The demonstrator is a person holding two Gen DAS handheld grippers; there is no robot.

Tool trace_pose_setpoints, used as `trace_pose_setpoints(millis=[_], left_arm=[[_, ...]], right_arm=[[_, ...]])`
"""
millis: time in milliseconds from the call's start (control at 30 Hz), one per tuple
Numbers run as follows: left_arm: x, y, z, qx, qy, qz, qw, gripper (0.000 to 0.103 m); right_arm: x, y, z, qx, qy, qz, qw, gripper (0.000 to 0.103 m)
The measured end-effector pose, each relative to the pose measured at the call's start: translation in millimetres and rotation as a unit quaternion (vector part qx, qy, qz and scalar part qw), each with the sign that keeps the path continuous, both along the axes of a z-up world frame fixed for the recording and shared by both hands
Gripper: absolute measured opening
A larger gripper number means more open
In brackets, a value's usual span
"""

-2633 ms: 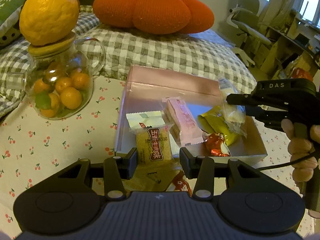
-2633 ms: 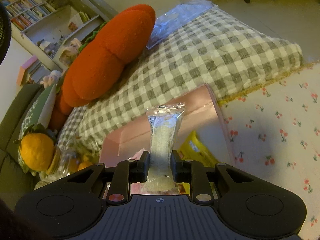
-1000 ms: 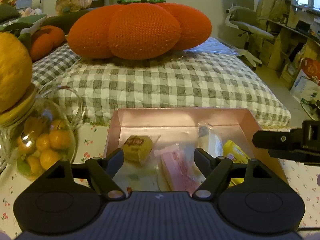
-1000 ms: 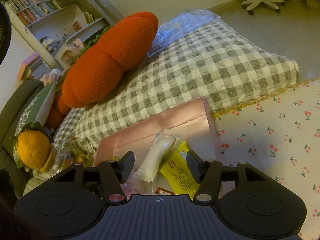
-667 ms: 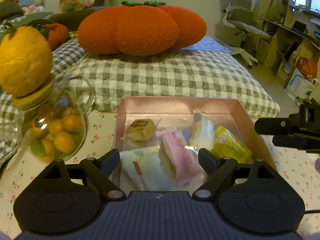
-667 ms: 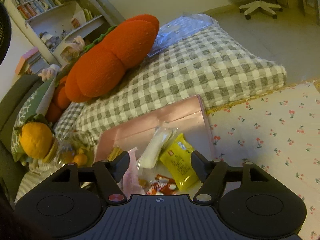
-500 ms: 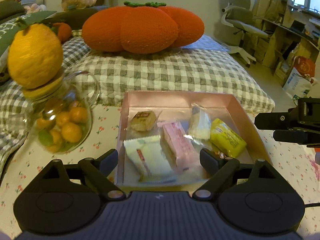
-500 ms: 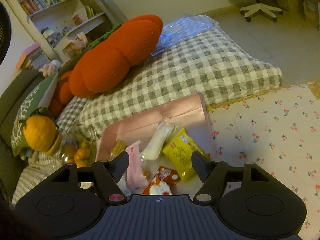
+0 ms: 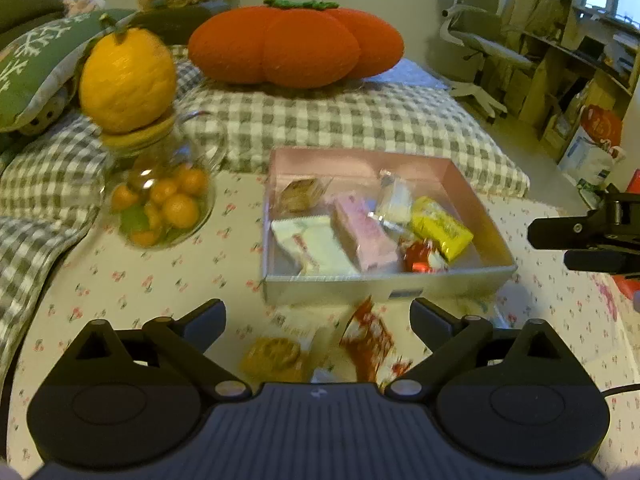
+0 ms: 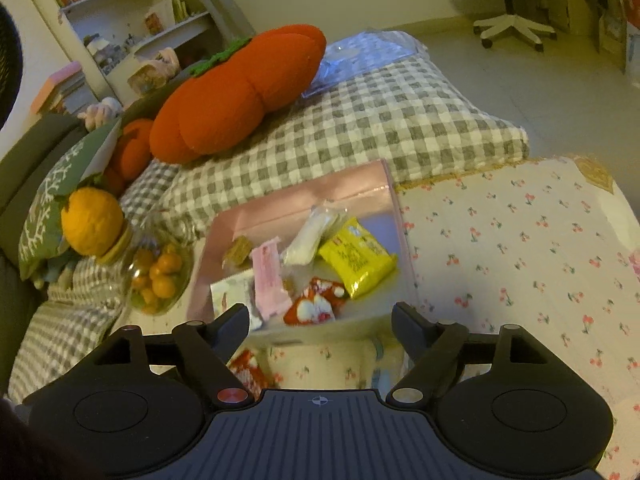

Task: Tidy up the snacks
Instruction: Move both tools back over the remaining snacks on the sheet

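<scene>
Both grippers, left [image 9: 316, 316] and right [image 10: 320, 318], are empty, fingers opening. Six snacks lie in the box [image 9: 384, 278]; two more, a red packet [image 9: 370, 340] and a biscuit [image 9: 272, 356], wait on the worktop, to be grasped next.

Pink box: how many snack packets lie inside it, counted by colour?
pink packet: 1
yellow packet: 1
red packet: 1
white packet with red print: 1
clear packet with white filling: 1
brown packet: 1
Total: 6 inside the pink box
</scene>
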State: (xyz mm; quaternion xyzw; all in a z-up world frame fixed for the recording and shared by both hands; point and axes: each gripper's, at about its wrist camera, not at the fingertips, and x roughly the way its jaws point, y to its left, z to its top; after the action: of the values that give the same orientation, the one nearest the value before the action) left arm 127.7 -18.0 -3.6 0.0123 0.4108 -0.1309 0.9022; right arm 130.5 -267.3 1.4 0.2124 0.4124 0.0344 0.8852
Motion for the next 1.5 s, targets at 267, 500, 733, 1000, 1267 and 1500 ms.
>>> trace_pose_setpoints(millis=[267, 500, 733, 1000, 1267, 1500], left_arm=[[-24.4, 25.9, 0.4, 0.002, 0.002, 0.019, 0.9998, 0.102], [-36.7, 47.0, -5.3, 0.004, 0.007, 0.024, 0.9997, 0.102], [-44.4, 66.8, -9.6, 0.018, 0.002, 0.029, 0.9994, 0.102], [-54.1, 76.1, -16.4, 0.032, 0.000, 0.005, 0.9995, 0.102], [-61.4, 82.6, -34.6, 0.068, 0.049, -0.003, 0.9965, 0.099], [-64.0, 86.8, -51.4, 0.078, 0.093, 0.000, 0.9926, 0.092]], right_arm=[[-28.4, 15.8, 1.7, -0.019, 0.004, 0.017, 1.000, 0.084], [-48.9, 26.9, -4.6, -0.034, 0.004, 0.037, 0.999, 0.084], [-64.4, 28.8, -8.5, -0.053, -0.010, 0.040, 0.998, 0.084], [-76.5, 37.2, -26.7, -0.078, -0.013, 0.064, 0.995, 0.084], [-83.4, 62.5, -45.7, -0.089, 0.007, 0.093, 0.992, 0.084], [-78.2, 97.0, -62.7, -0.072, 0.043, 0.113, 0.990, 0.084]])
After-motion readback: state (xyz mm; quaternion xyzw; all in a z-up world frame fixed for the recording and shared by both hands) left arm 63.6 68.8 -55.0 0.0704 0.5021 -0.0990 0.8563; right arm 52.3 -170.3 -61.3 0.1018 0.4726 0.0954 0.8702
